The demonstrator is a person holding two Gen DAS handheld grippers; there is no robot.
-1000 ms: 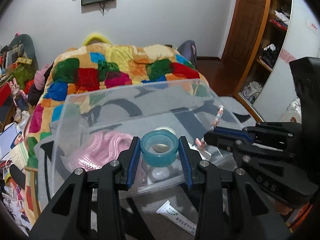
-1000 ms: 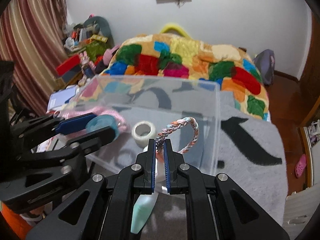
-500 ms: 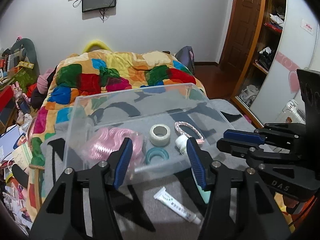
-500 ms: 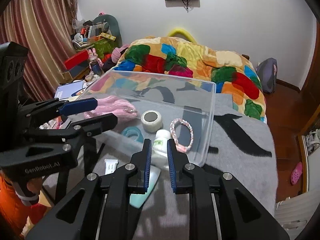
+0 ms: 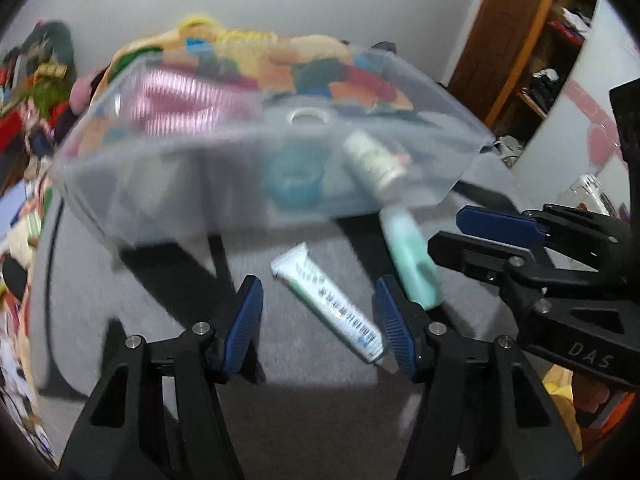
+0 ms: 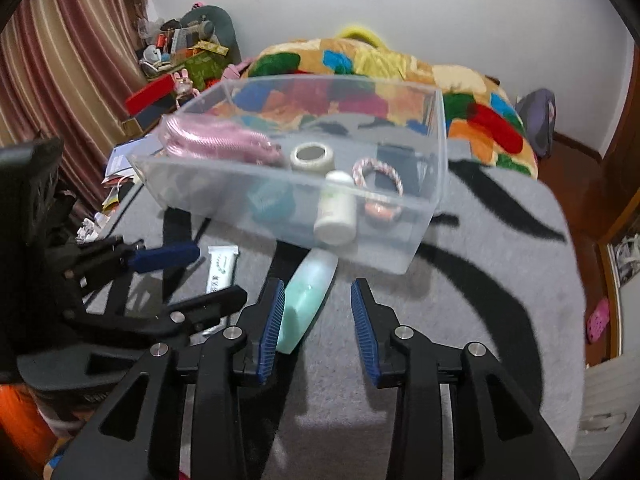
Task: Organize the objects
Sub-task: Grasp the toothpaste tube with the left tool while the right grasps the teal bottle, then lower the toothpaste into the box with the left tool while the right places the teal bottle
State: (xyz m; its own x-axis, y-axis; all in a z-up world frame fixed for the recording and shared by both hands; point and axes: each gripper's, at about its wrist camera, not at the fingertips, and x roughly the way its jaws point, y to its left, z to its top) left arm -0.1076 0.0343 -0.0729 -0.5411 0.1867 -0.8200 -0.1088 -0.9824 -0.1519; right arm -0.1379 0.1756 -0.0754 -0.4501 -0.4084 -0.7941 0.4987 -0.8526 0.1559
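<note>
On the grey rug with black stripes (image 6: 500, 280), going from left to right, the left gripper (image 5: 318, 320) is hovering with its jaws spread wide and gripping nothing, and the white squeeze tube with green print (image 5: 326, 298) is lying flat on the rug between and just ahead of its blue pads (image 5: 244, 326). Next, the mint-green plastic bottle (image 6: 308, 300) is lying with its far end touching the front wall of the clear plastic storage bin (image 6: 436, 200); the right gripper (image 6: 318, 322) is hanging over it, jaws likewise parted and empty, the bottle sitting close to the left pad rather than centred. Inside the bin a pink coiled bundle (image 6: 218, 142), a white tape roll (image 6: 312, 156), a teal tape ring (image 5: 294, 178), a white pill bottle (image 6: 336, 210) and a braided pink-and-white bracelet (image 6: 378, 174) are already resting. Closing off-centre is likely risking the rounded bottle squirting sideways or nudging the bin; the two grippers are also working near each other and could be colliding, and the flat tube may be slipping under the pads
</note>
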